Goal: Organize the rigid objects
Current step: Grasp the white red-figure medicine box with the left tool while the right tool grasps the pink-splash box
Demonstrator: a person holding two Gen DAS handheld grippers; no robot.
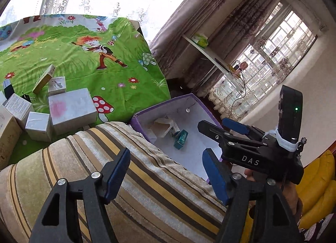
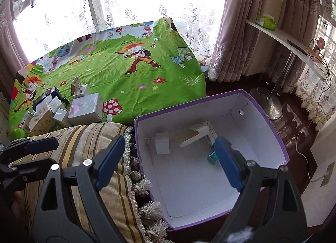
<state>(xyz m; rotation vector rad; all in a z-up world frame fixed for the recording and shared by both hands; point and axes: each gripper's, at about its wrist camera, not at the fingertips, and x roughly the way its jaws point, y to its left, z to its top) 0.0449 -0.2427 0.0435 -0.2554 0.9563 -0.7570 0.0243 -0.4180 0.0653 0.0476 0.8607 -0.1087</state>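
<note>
I see the open purple cardboard box with a white inside [image 2: 247,106] on the dark floor, touching the tasselled edge of a striped beige and brown cushion [image 2: 88,138]. Inside it lie a small teal carton [image 2: 212,157], a small white carton [image 2: 162,143] standing near the left wall, and a larger pale carton [image 2: 193,136] tipped on its side toward the back wall (a printed slip shows behind it, too small for me to read).

My right gripper [image 2: 168,160] hangs over the near-left part of that box, its 2 blue-padded fingers spread wide with nothing between them; the right finger's pad [image 2: 227,163] covers part of the teal carton in this view. My left gripper [image 1: 166,174] is equally wide apart and empty, poised above the striped cushion, with the box's near corner just beyond its right pad.

Past the cushion, a bright green cartoon-printed cloth [image 2: 130,79] covers a raised surface. A cluster of cartons sits at its near-left: a large silver-grey carton with a pink smudge [image 1: 72,109], a smaller silver carton [image 1: 38,126] just beside it, a tan carton leaning upright [image 1: 44,79], and several white ones.

Lace curtains [image 2: 147,1] and a white wall shelf [image 2: 289,41] stand behind.
</note>
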